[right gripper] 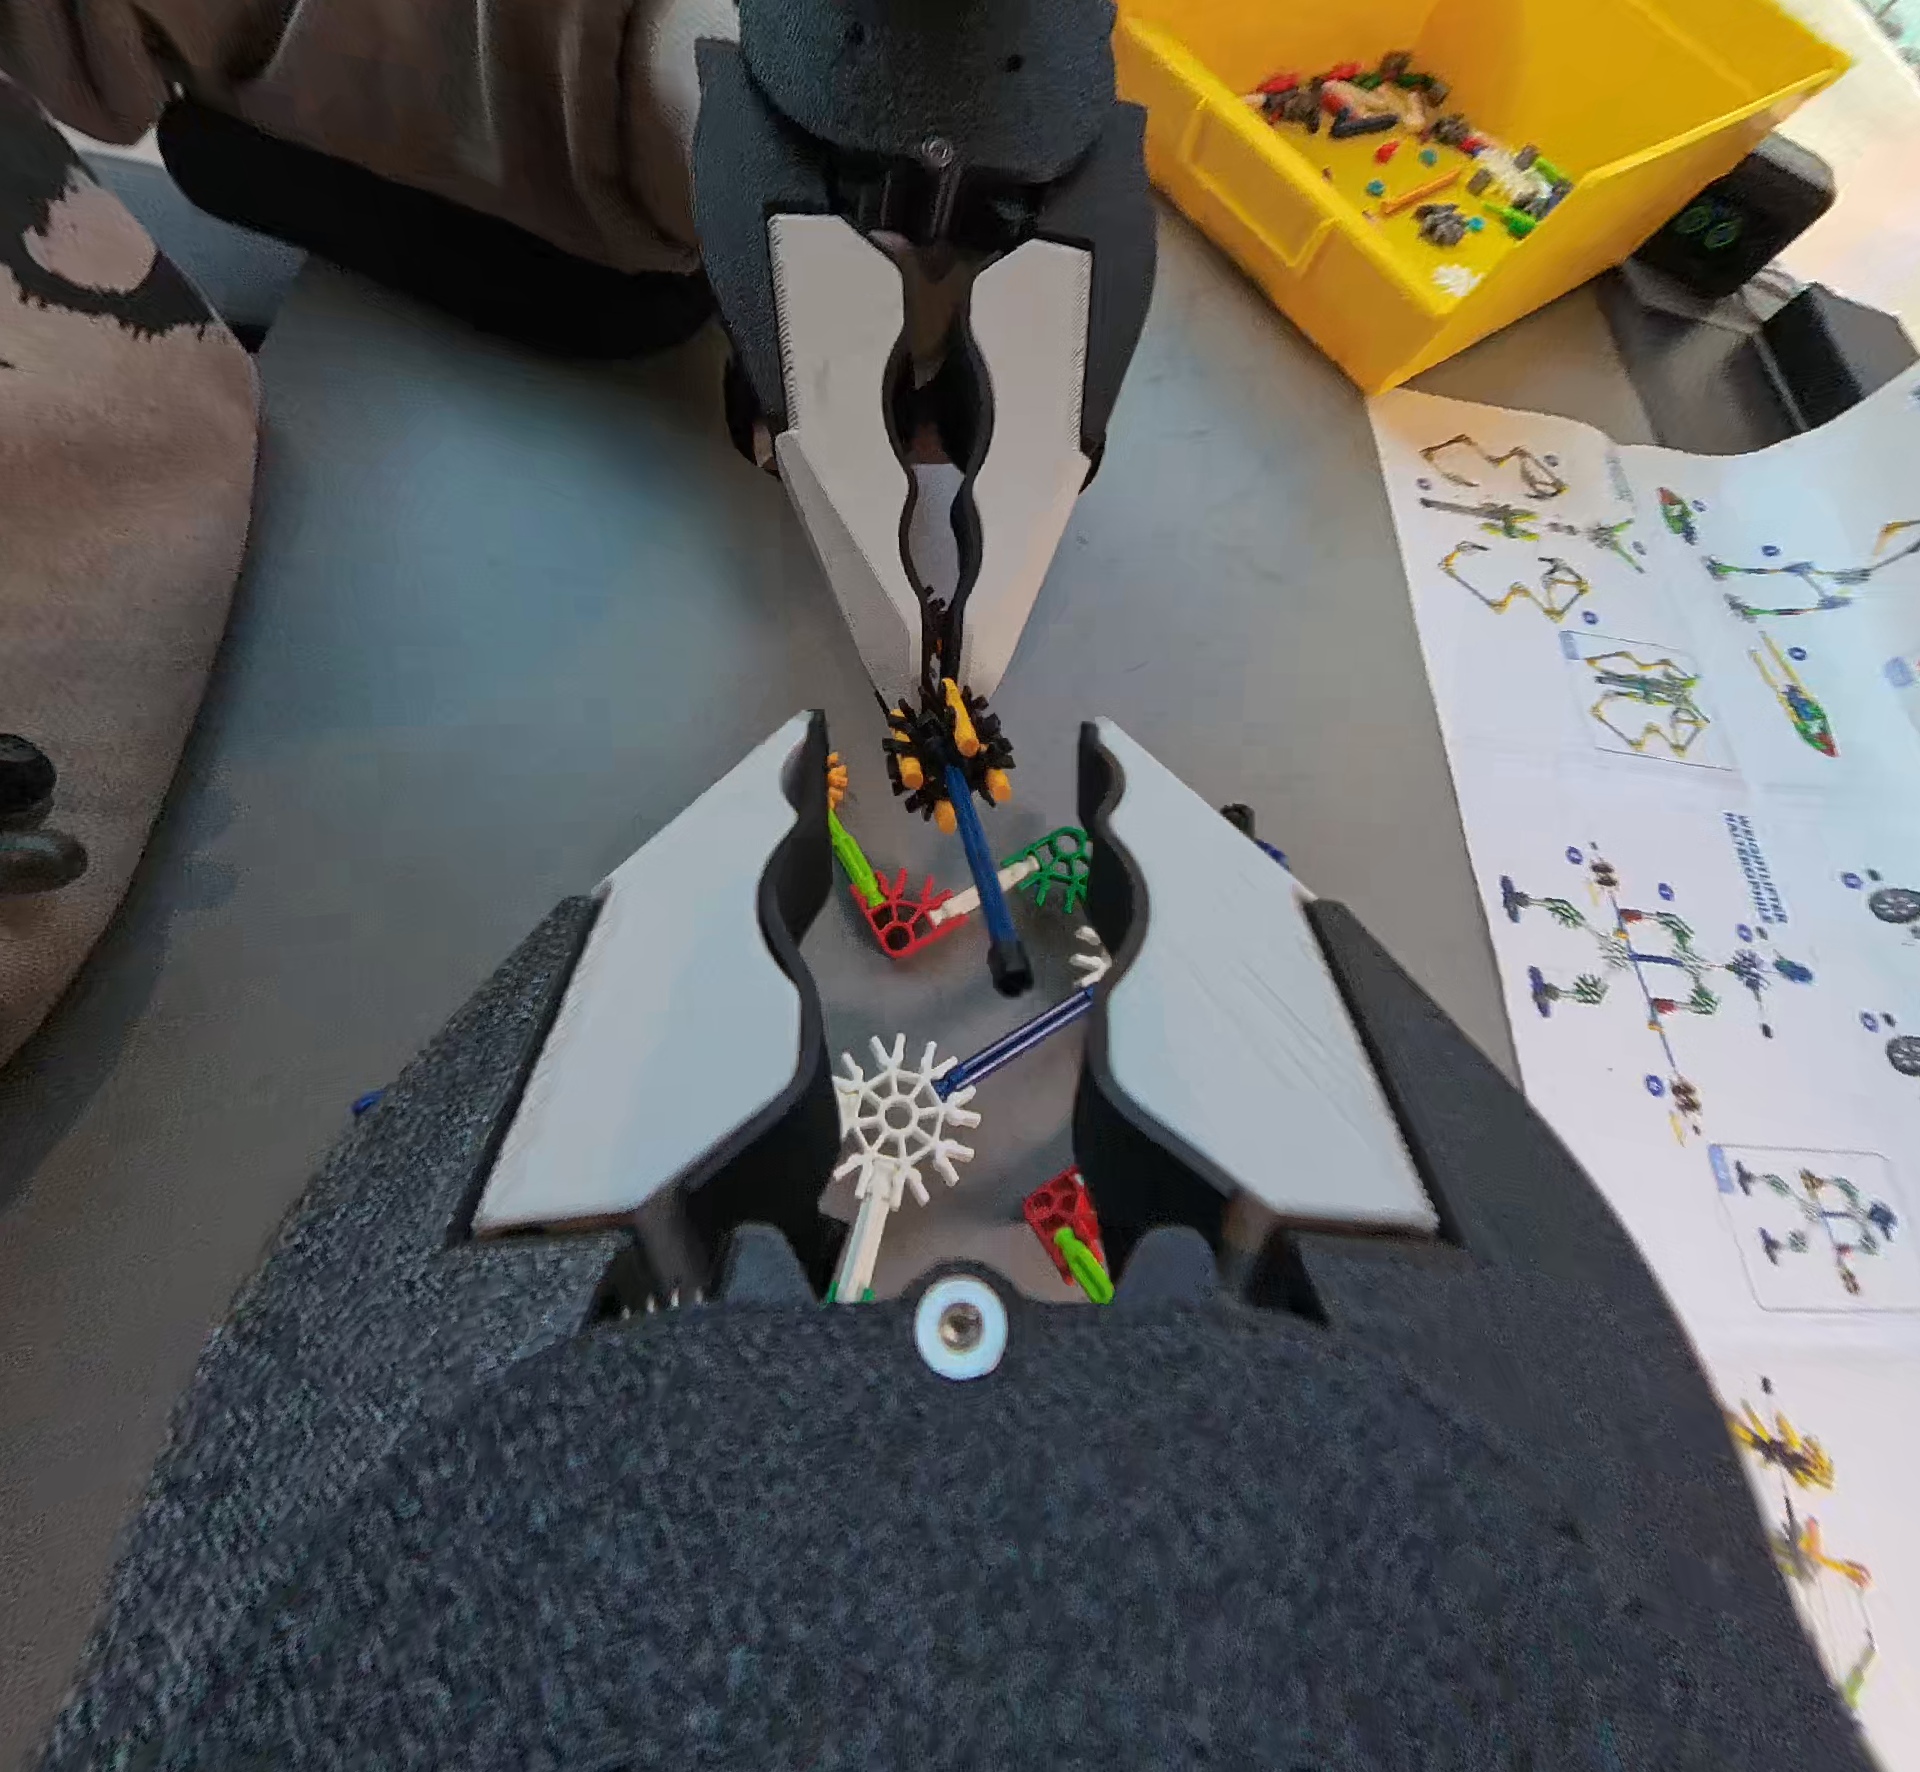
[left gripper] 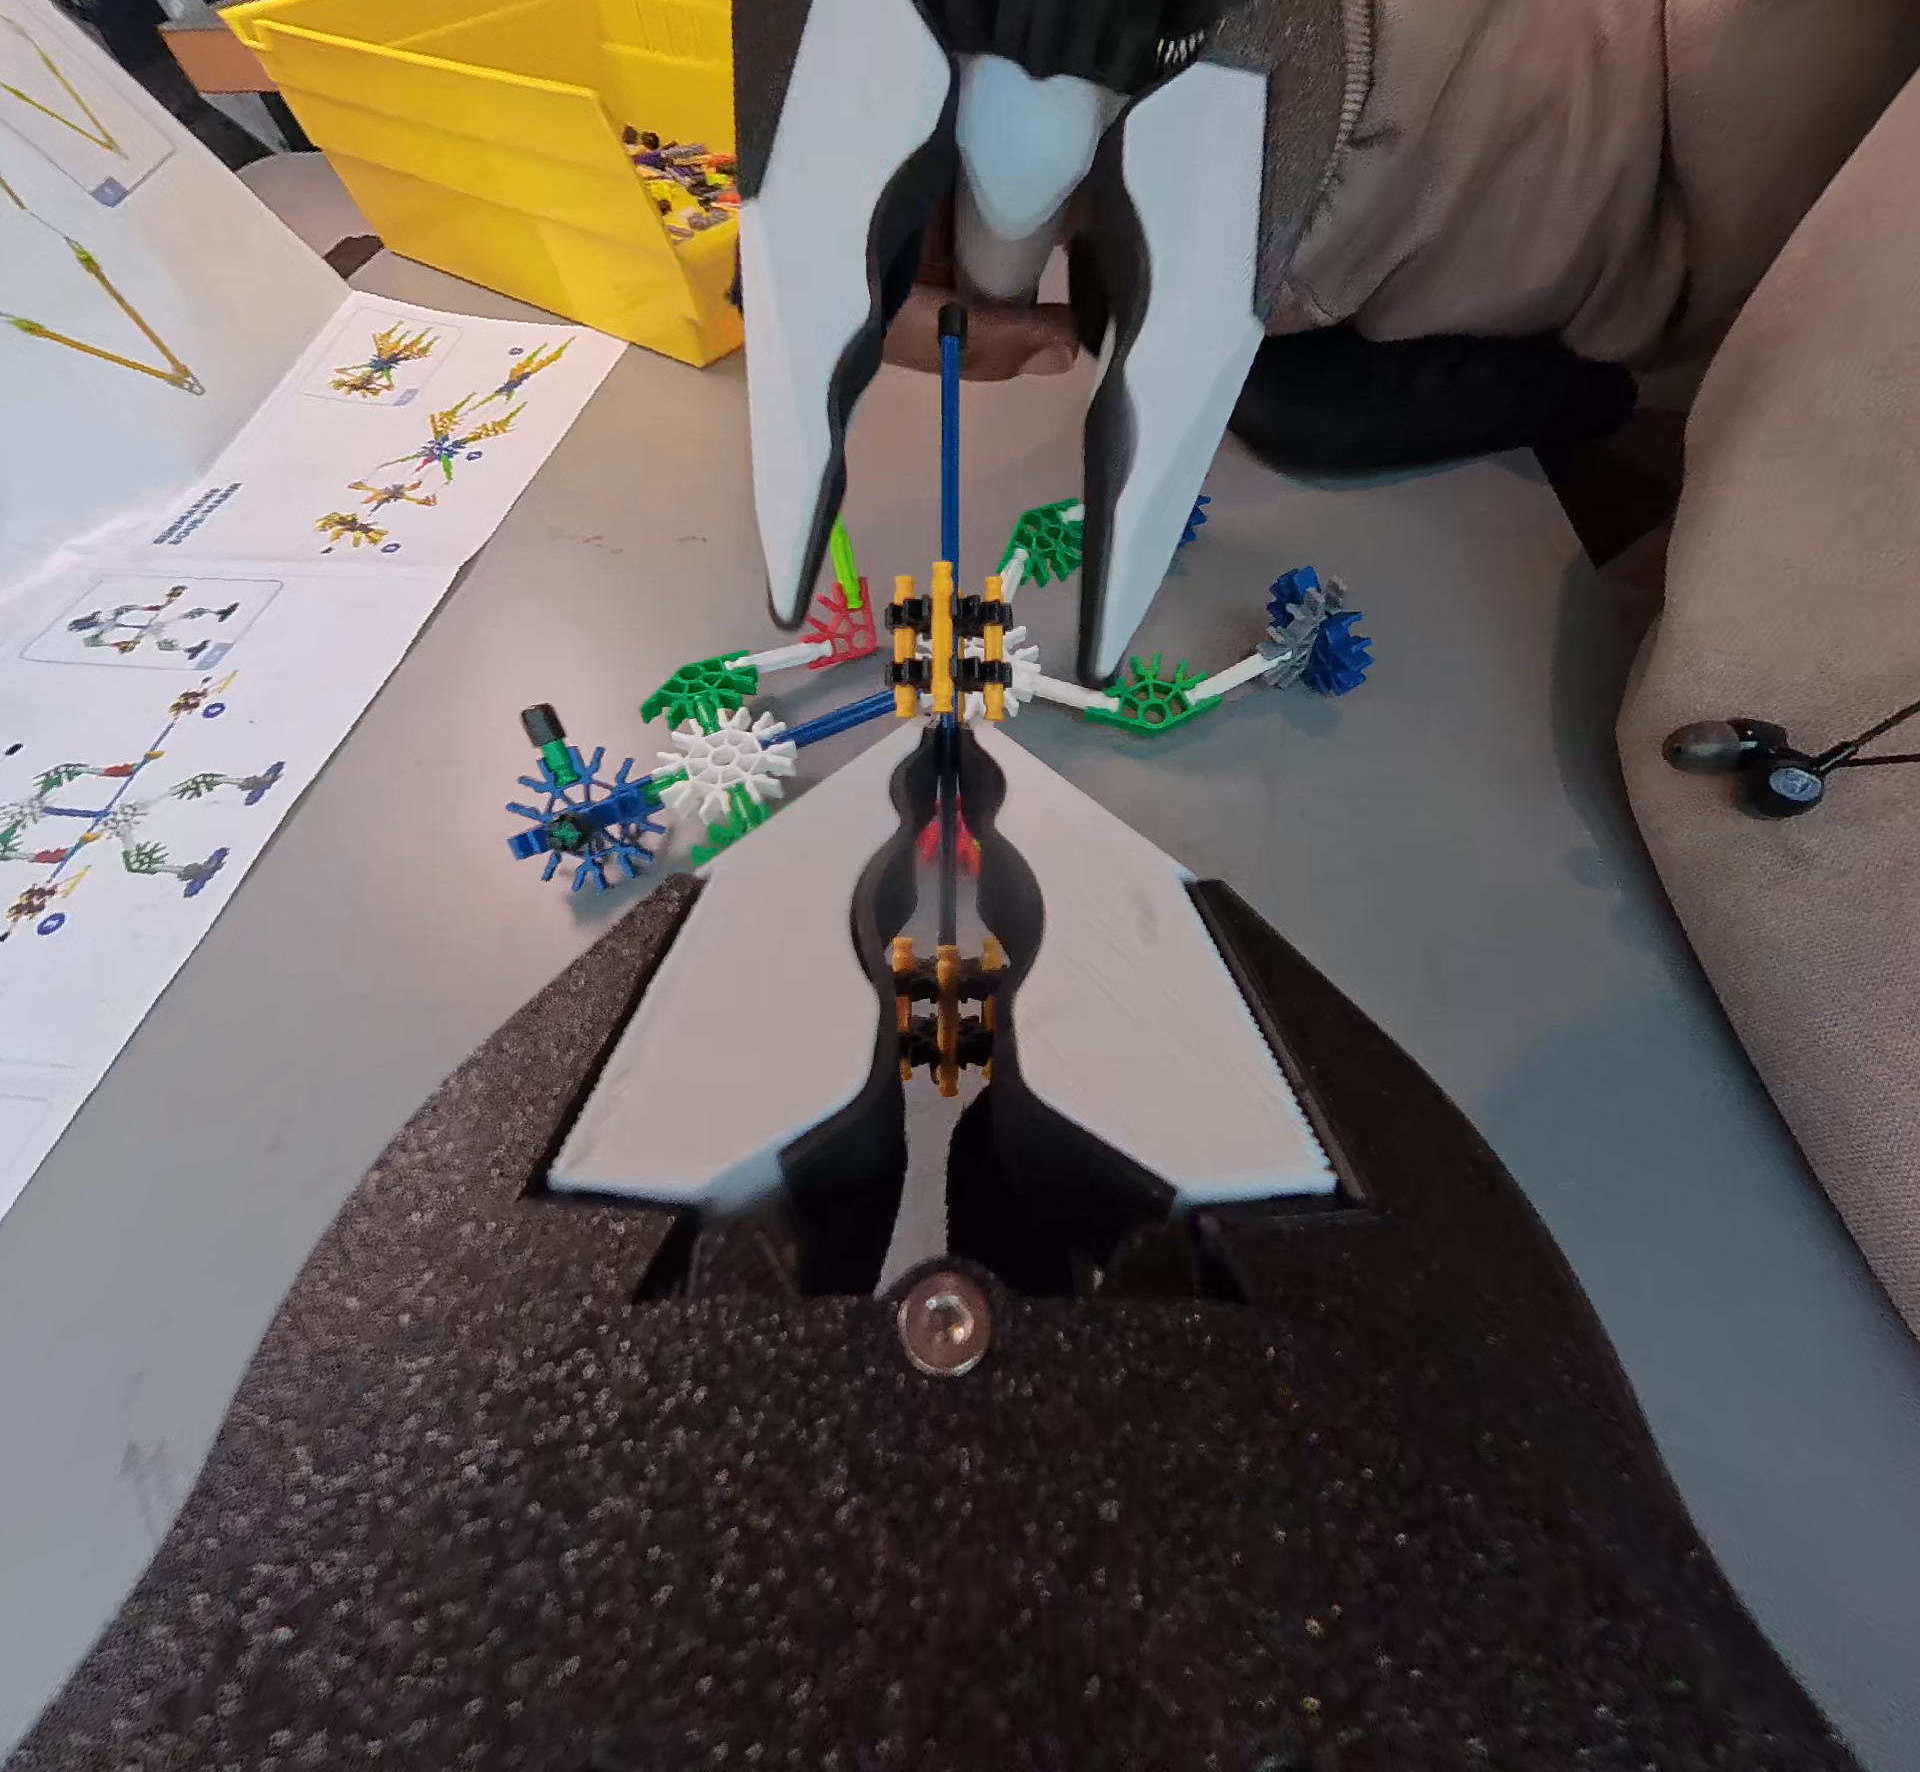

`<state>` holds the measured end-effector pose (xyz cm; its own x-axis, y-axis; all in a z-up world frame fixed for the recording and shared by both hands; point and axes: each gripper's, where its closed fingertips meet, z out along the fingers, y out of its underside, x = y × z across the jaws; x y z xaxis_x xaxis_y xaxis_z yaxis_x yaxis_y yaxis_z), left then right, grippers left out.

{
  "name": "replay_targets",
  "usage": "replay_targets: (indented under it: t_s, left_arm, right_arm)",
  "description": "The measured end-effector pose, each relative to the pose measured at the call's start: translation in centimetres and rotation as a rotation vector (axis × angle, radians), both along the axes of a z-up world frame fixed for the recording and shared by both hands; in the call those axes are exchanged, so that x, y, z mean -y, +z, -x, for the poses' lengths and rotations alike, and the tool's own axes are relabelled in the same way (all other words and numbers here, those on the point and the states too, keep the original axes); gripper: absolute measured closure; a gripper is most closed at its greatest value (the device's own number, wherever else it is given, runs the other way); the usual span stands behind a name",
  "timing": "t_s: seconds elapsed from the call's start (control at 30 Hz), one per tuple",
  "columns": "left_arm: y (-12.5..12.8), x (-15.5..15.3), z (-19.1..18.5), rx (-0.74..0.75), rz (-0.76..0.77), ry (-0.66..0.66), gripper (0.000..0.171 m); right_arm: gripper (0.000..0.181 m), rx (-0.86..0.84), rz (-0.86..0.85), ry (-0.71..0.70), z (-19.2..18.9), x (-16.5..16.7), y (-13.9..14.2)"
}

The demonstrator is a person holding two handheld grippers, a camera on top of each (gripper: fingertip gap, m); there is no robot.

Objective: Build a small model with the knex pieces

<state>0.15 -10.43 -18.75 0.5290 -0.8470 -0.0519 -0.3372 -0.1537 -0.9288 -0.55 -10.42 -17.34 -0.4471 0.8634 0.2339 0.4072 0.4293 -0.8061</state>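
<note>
The left gripper (left gripper: 943, 746) has its jaws closed on a blue rod (left gripper: 949, 465) that carries black-and-yellow clusters (left gripper: 945, 642); one cluster sits at the fingertips and a second (left gripper: 943, 1016) lies farther back between the fingers. The rod points toward the right gripper (right gripper: 951, 735), whose jaws stand wide open and hold nothing, the fingers (right gripper: 665, 1016) straddling the rod's capped end (right gripper: 1010, 976). Below both lies a toy model (left gripper: 727, 756) of white, green, red and blue connectors on the grey table (left gripper: 364, 995). An instruction sheet (right gripper: 1662, 891) lies flat beside the model, and a yellow bin (right gripper: 1455, 112) of loose parts stands behind it. A brown sleeve (left gripper: 1507, 112) shows behind the right gripper.
</note>
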Motion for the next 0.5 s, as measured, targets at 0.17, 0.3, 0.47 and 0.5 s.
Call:
replay_targets:
  t_s: [0.17, 0.3, 0.47, 0.5]
  left_arm:
    - [-0.4, 0.4, -0.1, -0.031, -0.005, -0.010, 0.169]
    - [-0.8, -0.1, 1.1, -0.044, -0.001, 0.030, 0.168]
    - [-1.8, 0.3, 0.6, -0.065, 0.044, -0.006, 0.168]
    - [-2.2, 0.4, 0.5, -0.082, 0.049, -0.011, 0.168]
  right_arm:
    - [0.157, 0.029, 0.021, 0.036, -0.5, 0.0, -0.7]
    - [0.157, 0.016, 0.060, -0.003, -1.8, -1.9, 0.5]
    - [0.157, 0.123, 0.053, 0.006, -3.9, -2.7, -0.9]
    - [0.157, 0.140, 0.055, 0.011, -4.2, -2.6, -1.1]
